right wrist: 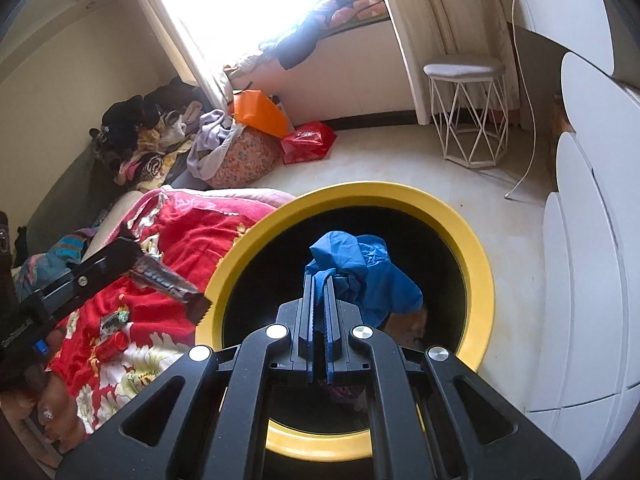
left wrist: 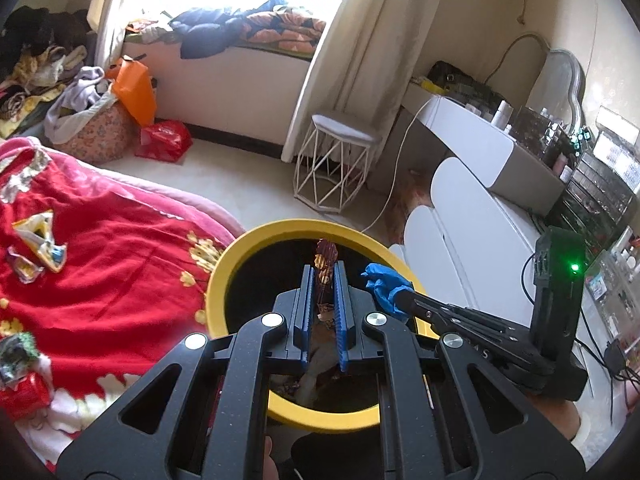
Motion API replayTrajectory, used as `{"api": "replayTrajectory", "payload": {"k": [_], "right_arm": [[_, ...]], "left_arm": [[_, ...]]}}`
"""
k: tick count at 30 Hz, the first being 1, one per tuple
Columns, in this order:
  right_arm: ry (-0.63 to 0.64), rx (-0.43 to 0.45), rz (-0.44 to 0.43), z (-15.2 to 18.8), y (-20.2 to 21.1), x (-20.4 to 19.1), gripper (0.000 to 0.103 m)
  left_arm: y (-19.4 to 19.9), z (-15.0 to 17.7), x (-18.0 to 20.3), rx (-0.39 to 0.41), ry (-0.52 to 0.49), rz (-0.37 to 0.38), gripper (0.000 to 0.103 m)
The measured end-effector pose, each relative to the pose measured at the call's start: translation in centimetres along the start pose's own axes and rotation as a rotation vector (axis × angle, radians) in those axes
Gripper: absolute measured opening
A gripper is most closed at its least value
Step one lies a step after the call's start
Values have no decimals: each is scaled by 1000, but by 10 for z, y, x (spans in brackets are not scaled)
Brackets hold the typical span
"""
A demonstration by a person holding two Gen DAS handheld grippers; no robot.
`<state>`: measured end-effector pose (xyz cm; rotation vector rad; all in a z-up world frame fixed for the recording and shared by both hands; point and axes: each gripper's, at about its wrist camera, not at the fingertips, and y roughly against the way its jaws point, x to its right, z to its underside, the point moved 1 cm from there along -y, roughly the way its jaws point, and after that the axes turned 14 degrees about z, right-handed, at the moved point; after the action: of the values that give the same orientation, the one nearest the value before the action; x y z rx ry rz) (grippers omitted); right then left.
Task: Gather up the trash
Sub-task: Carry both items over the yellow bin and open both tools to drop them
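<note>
Left gripper (left wrist: 324,276) clamped on a dark foil wrapper (left wrist: 325,258), probably a snack pack, frame centre over the yellow-rimmed bin (left wrist: 218,276). Right gripper (right wrist: 319,286) pinches crumpled blue glove (right wrist: 360,268) above same bin, centre.

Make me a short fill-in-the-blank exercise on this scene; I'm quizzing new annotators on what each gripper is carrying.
1. The right gripper is shut on a crumpled glove coloured ____.
2. The left gripper pinches a dark foil wrapper over the bin whose rim is ____.
3. More wrappers lie on the ____ blanket.
4. The stool by the curtain has a wire frame coloured ____.

Missing words: blue; yellow; red; white
</note>
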<state>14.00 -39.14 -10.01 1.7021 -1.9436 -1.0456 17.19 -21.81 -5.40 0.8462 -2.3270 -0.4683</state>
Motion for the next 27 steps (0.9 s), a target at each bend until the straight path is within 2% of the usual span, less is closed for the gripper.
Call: {"api": "replayTrajectory", "payload": {"k": [6, 15, 18, 19, 20, 21, 22, 23, 24, 25, 26, 27], "right_arm": [[13, -18, -20, 3, -4, 1, 4], [22, -25, -37, 3, -7, 0, 4], [28, -20, -42, 3, -6, -1, 4], [30, -20, -38, 3, -6, -1, 5], [26, -19, -27, 3, -6, 1, 6], [23, -22, -23, 3, -6, 0, 11], [20, -25, -19, 3, -7, 2, 19], [18, -23, -12, 3, -6, 2, 25], [17, -20, 0, 3, -6, 3, 36], [15, -9, 13, 2, -4, 3, 38], [14, -3, 15, 2, -4, 3, 38], [14, -2, 18, 2, -3, 2, 39]], "left_arm": [[-10, 0, -11, -3, 57, 27, 6], [-10, -5, -15, -3, 76, 13, 6], [-12, -6, -16, -2, 90, 30, 7], [-12, -6, -15, -1, 94, 28, 12], [-11, -7, -16, 2, 94, 20, 26], [-10, -7, -17, 7, 99, 22, 35], [-8, -7, -19, 13, 105, 22, 52], [-6, -7, -20, 19, 111, 20, 62], [-2, -7, -21, 28, 116, 14, 64], [0, -7, -21, 31, 116, 7, 69], [5, -6, -22, 35, 115, -5, 81], [8, -6, -22, 38, 113, -12, 86]]}}
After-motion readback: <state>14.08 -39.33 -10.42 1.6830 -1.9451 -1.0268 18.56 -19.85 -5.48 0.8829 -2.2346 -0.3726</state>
